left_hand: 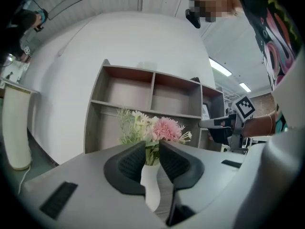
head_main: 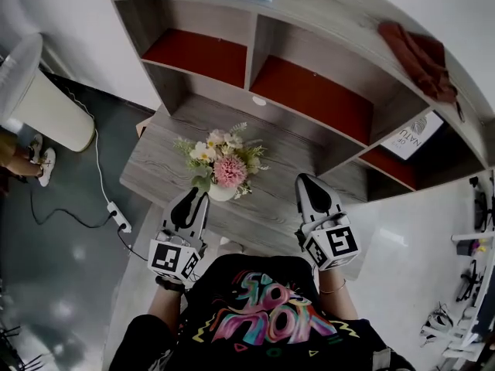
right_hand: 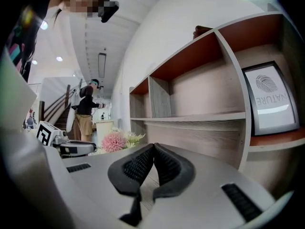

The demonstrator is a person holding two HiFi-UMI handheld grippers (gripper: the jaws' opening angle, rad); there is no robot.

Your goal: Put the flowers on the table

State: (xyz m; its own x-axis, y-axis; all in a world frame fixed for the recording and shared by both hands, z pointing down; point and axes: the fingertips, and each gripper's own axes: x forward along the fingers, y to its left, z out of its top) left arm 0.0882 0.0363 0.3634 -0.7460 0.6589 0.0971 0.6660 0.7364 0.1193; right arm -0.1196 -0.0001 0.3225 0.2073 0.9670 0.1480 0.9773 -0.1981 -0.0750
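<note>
A bunch of pink, white and green flowers stands in a small white vase on the grey wooden table, near its front edge. My left gripper reaches the vase from the front left. In the left gripper view the flowers rise behind the pads, and the vase fills the gap of my left gripper, its neck pressed from both sides. My right gripper hovers over the table's front right, shut and empty. From there the flowers show at the left.
A wooden shelf unit with red-backed compartments stands on the table behind the flowers. A brown cloth lies on its top and a framed sign sits in a right compartment. A white floor appliance and a power strip are at the left.
</note>
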